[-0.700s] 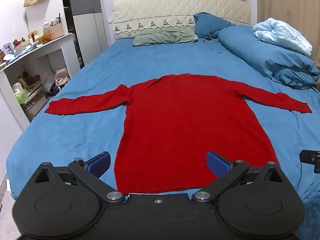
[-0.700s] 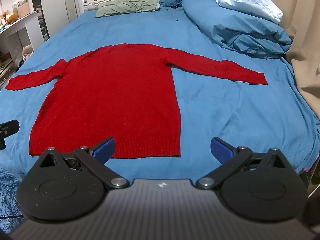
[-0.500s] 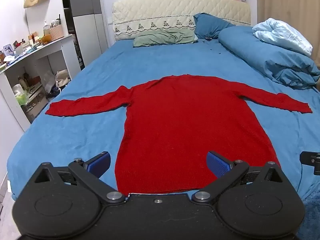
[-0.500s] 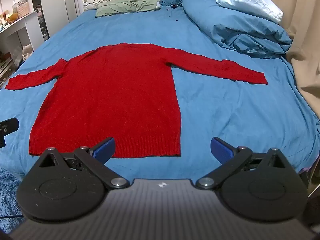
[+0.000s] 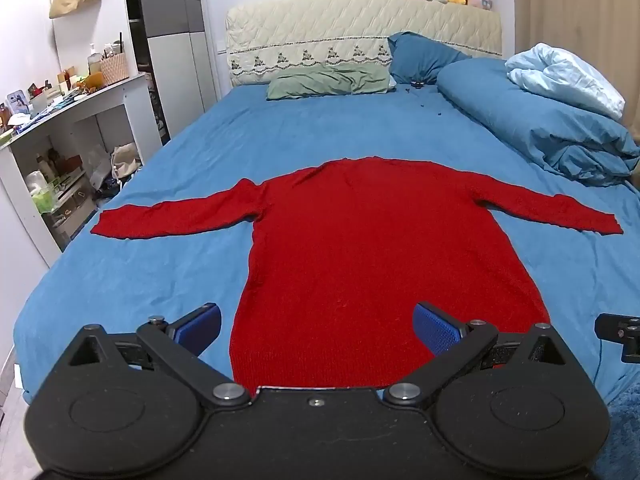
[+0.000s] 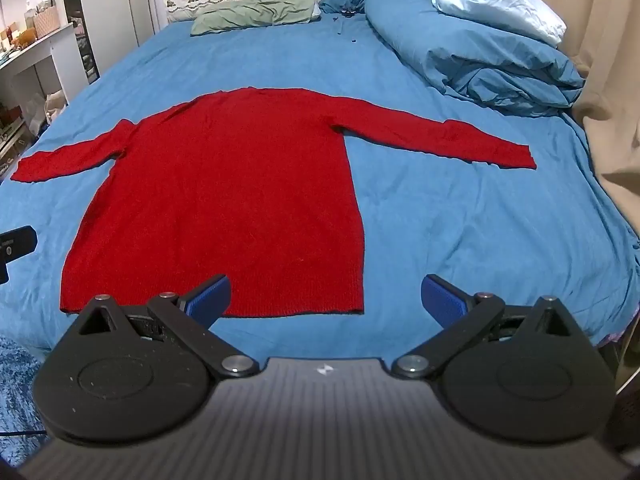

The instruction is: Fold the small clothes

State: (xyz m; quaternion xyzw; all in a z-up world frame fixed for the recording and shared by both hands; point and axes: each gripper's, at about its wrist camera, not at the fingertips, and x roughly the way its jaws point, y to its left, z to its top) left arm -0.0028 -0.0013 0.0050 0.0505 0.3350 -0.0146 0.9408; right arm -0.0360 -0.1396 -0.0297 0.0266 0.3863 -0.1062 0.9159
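Observation:
A red knitted sweater (image 5: 372,248) (image 6: 236,200) lies flat on the blue bed, both sleeves spread out sideways and the hem toward me. My left gripper (image 5: 318,326) hovers open above the hem's left half, nothing between its blue pads. My right gripper (image 6: 326,296) stands open over the hem's right corner, also holding nothing. Each gripper's edge shows in the other's view, at the right edge (image 5: 620,330) and the left edge (image 6: 14,244).
The blue sheet (image 5: 160,264) covers the whole bed. A rolled blue duvet (image 5: 552,136) with a pale blanket lies at the right. Pillows (image 5: 328,82) and a headboard with plush toys are at the far end. A cluttered white desk (image 5: 60,128) stands left; a curtain (image 6: 600,60) hangs right.
Both grippers have barely shifted; the sweater sits slightly lower in the left view. The jaws stay wide and the sweater lies untouched.

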